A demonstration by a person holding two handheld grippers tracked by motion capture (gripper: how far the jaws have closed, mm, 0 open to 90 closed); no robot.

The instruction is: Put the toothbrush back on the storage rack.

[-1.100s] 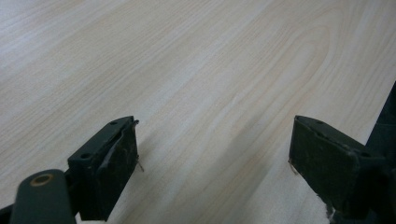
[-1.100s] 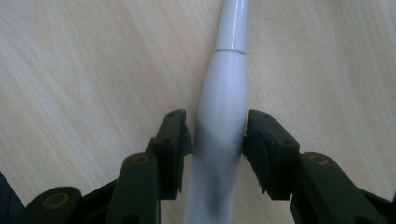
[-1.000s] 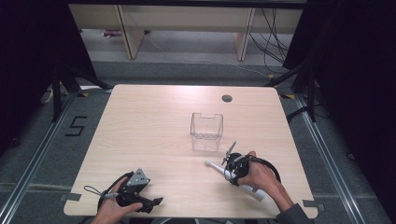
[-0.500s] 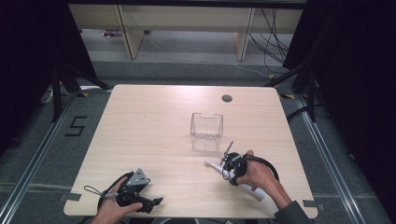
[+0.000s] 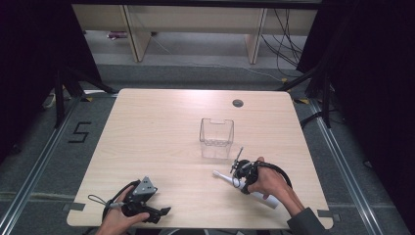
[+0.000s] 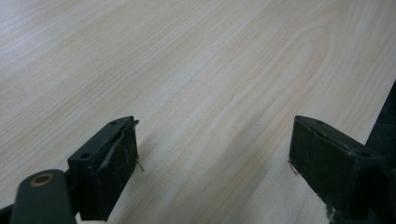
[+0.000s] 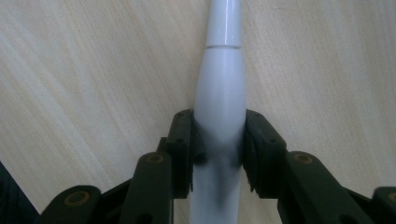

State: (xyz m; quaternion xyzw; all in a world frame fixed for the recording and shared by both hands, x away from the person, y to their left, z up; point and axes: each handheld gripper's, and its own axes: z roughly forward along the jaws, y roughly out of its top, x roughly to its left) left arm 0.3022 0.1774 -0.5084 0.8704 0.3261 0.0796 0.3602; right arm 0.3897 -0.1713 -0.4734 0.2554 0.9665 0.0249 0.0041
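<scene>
High view: a wooden table (image 5: 156, 132) with a clear box (image 5: 216, 138) standing upright near its middle and a small dark grommet (image 5: 238, 103) towards the far edge. A white toothbrush (image 5: 247, 190) lies flat on the table, on the near side of the box and apart from it, its thin head end pointing left and its thicker handle running towards the near right corner. The right gripper (image 5: 241, 171), held in the right hand (image 5: 268, 181), sits over the toothbrush about midway along it. The left gripper (image 5: 164, 212) rests near the near left edge in the left hand (image 5: 117, 220), well apart from the toothbrush and box, with its cable looping beside it.

Left gripper view: the left gripper (image 6: 212, 163) has its two black jaws standing wide apart over bare table (image 6: 201, 79); nothing lies between them, so it is released.

Right gripper view: the right gripper (image 7: 219, 144) has its jaws on either side of the toothbrush (image 7: 220, 88), the pads pressed against the fat part of the white handle just below the seam with the narrower neck. The jaws have just been closing, with the toothbrush between them, and they now grasp it. The toothbrush lies on the table (image 7: 93, 70), its neck running away from the jaws towards the top of the view
</scene>
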